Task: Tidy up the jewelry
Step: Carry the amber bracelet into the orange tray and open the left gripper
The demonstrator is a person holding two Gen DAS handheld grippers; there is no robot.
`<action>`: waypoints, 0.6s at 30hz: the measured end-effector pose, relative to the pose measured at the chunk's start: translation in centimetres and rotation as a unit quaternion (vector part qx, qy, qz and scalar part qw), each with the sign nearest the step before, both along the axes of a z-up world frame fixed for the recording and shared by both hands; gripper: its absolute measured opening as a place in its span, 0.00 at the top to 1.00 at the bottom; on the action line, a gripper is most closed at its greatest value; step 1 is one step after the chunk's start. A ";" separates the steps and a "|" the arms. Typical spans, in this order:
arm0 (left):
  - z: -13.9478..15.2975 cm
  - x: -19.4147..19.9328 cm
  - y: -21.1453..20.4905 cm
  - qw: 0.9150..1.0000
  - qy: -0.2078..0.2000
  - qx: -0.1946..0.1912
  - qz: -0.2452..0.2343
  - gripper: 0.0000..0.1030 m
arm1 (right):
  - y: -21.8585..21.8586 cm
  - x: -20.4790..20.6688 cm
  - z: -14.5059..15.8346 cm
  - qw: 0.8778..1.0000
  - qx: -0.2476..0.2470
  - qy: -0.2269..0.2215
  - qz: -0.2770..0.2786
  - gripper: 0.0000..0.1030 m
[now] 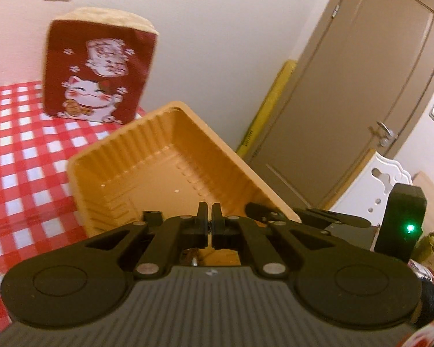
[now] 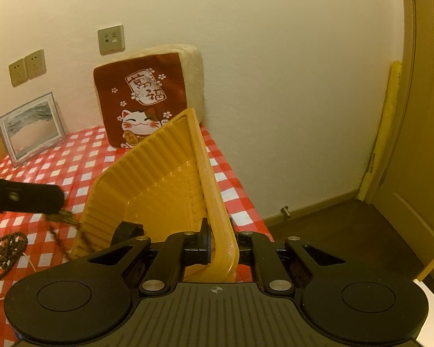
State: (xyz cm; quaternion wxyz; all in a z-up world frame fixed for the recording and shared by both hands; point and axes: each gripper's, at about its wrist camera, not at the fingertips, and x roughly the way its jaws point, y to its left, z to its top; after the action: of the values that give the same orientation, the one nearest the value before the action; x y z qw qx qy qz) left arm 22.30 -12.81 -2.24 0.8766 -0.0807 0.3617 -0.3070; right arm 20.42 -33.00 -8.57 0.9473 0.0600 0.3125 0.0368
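The right gripper point(image 2: 217, 241) is clamped on the near rim of a yellow plastic tray point(image 2: 159, 190), tilting it up on edge above the table point(image 2: 81, 156) with its red-and-white checked cloth; the tray's ribbed hollow faces left and holds nothing that can be seen. The left gripper point(image 1: 209, 225) has its jaws pressed together; in the right wrist view a dark beaded strand point(image 2: 63, 222) hangs from its tip, just beside the tray's left wall, trailing down toward the cloth. A second coil of dark beads point(image 2: 5, 253) lies on the table, left of the tray and apart from it. Behind the tray a red lucky-cat cushion point(image 2: 147, 98) stands against the wall; a framed picture point(image 2: 31, 124) leans further left, and a brown door point(image 1: 347, 86) stands off to the right.
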 end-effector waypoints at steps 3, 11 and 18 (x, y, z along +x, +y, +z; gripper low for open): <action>-0.6 0.5 -1.3 1.000 0.004 0.001 -0.011 0.99 | -0.1 0.0 0.0 1.000 0.002 0.001 0.000 0.92; -2.5 1.9 -3.2 0.999 0.026 0.001 -0.021 0.99 | -0.2 0.2 0.0 1.000 0.005 0.004 0.000 0.92; -2.5 2.3 -2.5 1.000 0.029 -0.004 -0.003 0.95 | -0.2 0.6 -0.2 1.000 0.006 0.008 0.000 0.92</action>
State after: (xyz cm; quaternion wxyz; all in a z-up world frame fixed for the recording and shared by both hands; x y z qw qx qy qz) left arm 24.57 -15.29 -4.76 0.8646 -0.0923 0.3856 -0.3087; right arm 21.00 -33.25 -8.78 0.9445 0.0661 0.3194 0.0379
